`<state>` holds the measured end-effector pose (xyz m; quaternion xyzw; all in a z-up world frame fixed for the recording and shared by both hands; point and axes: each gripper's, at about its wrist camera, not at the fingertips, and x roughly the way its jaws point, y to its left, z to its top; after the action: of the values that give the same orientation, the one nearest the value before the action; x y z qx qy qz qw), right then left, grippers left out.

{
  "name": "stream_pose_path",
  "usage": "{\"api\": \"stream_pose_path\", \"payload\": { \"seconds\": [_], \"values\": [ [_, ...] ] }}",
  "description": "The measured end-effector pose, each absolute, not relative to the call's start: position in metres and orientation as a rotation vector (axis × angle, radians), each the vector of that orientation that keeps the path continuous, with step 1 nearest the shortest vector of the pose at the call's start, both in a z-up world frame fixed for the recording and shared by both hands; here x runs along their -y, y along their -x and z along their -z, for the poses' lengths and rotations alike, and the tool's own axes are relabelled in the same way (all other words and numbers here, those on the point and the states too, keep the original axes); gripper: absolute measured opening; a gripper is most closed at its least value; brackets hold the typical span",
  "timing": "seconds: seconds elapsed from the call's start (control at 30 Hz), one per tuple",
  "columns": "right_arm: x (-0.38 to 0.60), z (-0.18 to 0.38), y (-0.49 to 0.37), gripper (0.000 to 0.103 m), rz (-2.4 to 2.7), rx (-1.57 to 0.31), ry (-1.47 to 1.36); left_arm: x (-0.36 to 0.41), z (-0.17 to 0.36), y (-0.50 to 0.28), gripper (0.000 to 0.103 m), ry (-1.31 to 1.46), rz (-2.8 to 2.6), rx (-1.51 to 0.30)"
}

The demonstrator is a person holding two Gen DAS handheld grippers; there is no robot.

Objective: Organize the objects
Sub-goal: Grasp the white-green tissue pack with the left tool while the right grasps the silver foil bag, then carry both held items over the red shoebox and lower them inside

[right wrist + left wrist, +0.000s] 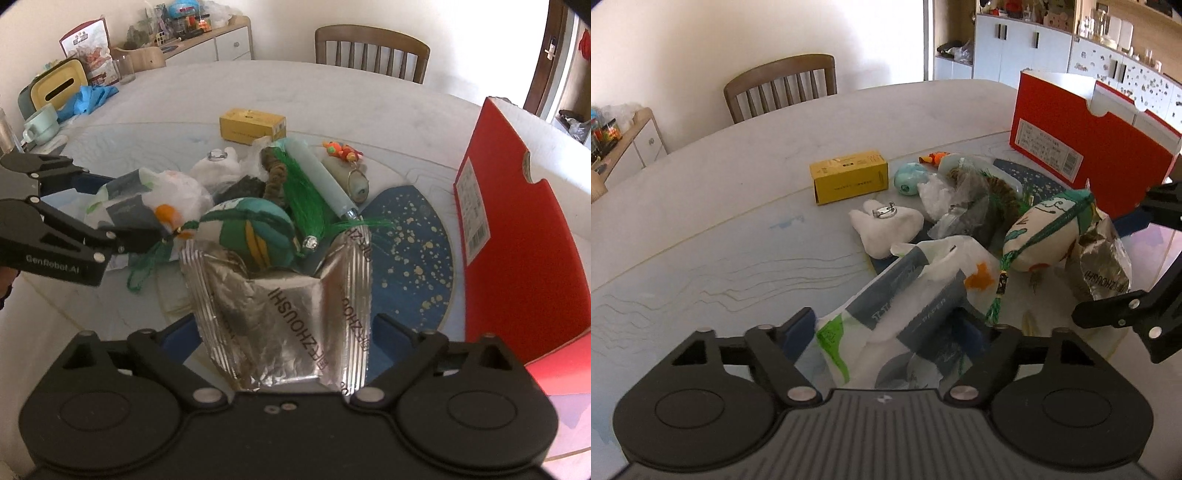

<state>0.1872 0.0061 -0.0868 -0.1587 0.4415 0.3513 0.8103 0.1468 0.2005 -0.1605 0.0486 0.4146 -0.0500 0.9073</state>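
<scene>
Home dining room: wooden chair at table, cluttered sideboard, white cabinets.

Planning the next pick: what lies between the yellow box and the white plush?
Bare table: left wrist view shows nothing between yellow box and white plush.

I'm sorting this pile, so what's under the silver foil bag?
The foil bag lies partly on a blue speckled fan, leaning against a stuffed ball. What lies beneath its middle is covered.

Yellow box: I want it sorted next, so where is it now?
In both views the yellow box lies on the table at the pile's far edge, just beyond the white plush.
</scene>
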Motion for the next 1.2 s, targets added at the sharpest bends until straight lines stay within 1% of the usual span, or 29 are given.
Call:
{"api": "stream_pose_path", "payload": {
  "seconds": [0.1, 0.13, 0.2, 0.27, 0.37, 0.4, 0.43, 0.53, 0.6, 0.83, 1.2],
  "values": [
    [-0.007, 0.086, -0.186, 0.091, -0.751, -0.941, 0.342, -0.202, 0.160, -0.146, 0.065, -0.084, 0.109, -0.851],
    [-0.008, 0.086, -0.186, 0.090, -0.749, -0.940, 0.345, -0.202, 0.160, -0.145, 0.064, -0.078, 0.110, -0.851],
    [-0.007, 0.084, -0.185, 0.089, -0.746, -0.937, 0.344, -0.204, 0.159, -0.144, 0.058, -0.065, 0.107, -0.847],
    [-0.007, 0.082, -0.184, 0.085, -0.744, -0.934, 0.342, -0.205, 0.158, -0.142, 0.053, -0.054, 0.102, -0.843],
    [-0.007, 0.079, -0.181, 0.074, -0.742, -0.918, 0.349, -0.206, 0.156, -0.139, 0.043, -0.035, 0.091, -0.839],
    [-0.006, 0.077, -0.180, 0.068, -0.741, -0.912, 0.351, -0.207, 0.155, -0.138, 0.039, -0.029, 0.083, -0.839],
    [-0.006, 0.076, -0.179, 0.057, -0.732, -0.904, 0.355, -0.208, 0.154, -0.137, 0.037, -0.022, 0.079, -0.840],
    [-0.004, 0.072, -0.178, 0.049, -0.726, -0.902, 0.353, -0.209, 0.151, -0.134, 0.034, -0.001, 0.071, -0.835],
    [-0.003, 0.071, -0.177, 0.046, -0.715, -0.900, 0.354, -0.209, 0.149, -0.132, 0.033, 0.005, 0.068, -0.828],
    [0.010, 0.055, -0.169, 0.044, -0.690, -0.871, 0.316, -0.208, 0.129, -0.120, 0.032, 0.032, 0.049, -0.790],
    [0.035, 0.008, -0.162, 0.044, -0.667, -0.828, 0.222, -0.188, 0.077, -0.104, 0.032, -0.003, 0.068, -0.724]
  ]
}}
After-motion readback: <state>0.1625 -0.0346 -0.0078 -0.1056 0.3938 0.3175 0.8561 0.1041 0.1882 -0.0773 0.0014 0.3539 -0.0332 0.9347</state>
